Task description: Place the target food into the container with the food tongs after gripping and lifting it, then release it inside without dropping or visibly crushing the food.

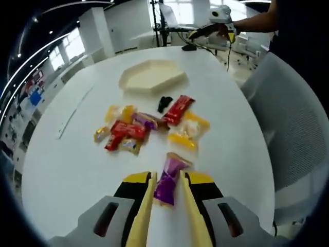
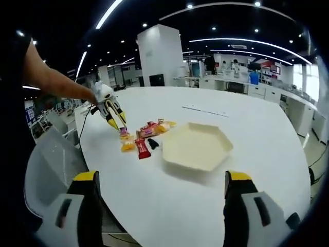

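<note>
Left gripper [image 2: 122, 128] at snacks [image 2: 145, 137] beside hexagonal tray [image 2: 196, 146]

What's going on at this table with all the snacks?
A person holds a gripper in each hand. The left gripper, fitted with yellow tongs, has a purple snack packet between its tips on the white table. More wrapped snacks lie in a pile beyond it, and the cream hexagonal tray sits empty behind them. The right gripper hangs open near the tray.

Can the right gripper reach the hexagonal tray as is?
Probably yes: the hexagonal tray lies just ahead of the right gripper with bare table between; its jaws are wide open. The snack pile sits off to one side.
</note>
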`<move>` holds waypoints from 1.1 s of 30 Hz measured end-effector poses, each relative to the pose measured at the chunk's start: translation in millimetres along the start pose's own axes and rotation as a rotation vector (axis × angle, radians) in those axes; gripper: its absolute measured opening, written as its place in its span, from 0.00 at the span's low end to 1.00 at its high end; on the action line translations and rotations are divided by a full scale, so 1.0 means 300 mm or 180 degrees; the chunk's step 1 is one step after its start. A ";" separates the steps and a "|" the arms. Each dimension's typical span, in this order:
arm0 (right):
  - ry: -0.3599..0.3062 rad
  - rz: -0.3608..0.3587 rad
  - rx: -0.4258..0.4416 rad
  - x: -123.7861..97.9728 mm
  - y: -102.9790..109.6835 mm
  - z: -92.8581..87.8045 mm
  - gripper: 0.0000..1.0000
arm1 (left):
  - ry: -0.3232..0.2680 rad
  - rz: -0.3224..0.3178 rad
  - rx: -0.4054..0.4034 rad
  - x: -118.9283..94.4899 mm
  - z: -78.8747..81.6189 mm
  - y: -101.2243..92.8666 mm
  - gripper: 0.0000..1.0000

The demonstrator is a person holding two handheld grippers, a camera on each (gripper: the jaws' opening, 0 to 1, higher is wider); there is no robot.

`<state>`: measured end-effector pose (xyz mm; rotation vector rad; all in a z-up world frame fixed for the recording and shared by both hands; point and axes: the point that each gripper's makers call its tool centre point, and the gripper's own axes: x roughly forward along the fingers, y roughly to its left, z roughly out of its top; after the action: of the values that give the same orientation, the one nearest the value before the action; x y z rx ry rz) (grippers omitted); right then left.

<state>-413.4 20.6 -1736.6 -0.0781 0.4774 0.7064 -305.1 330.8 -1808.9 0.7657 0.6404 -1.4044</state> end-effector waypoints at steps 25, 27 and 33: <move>-0.0150 -0.0371 -0.0017 -0.037 -0.136 -0.032 0.99 | 0.0169 0.0117 -0.0233 0.038 -0.058 0.002 0.17; -0.0133 -0.0364 -0.0043 -0.039 -0.138 -0.031 0.99 | 0.0185 0.0139 -0.0312 0.030 -0.060 0.000 0.17; -0.0109 -0.0349 -0.0059 -0.042 -0.146 -0.026 0.99 | 0.0093 0.0226 -0.0562 -0.012 -0.053 0.020 0.17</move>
<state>-396.6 -22.1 -1741.8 -0.1088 0.4306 0.6038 -298.5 345.7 -1815.2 0.6634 0.7424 -1.2555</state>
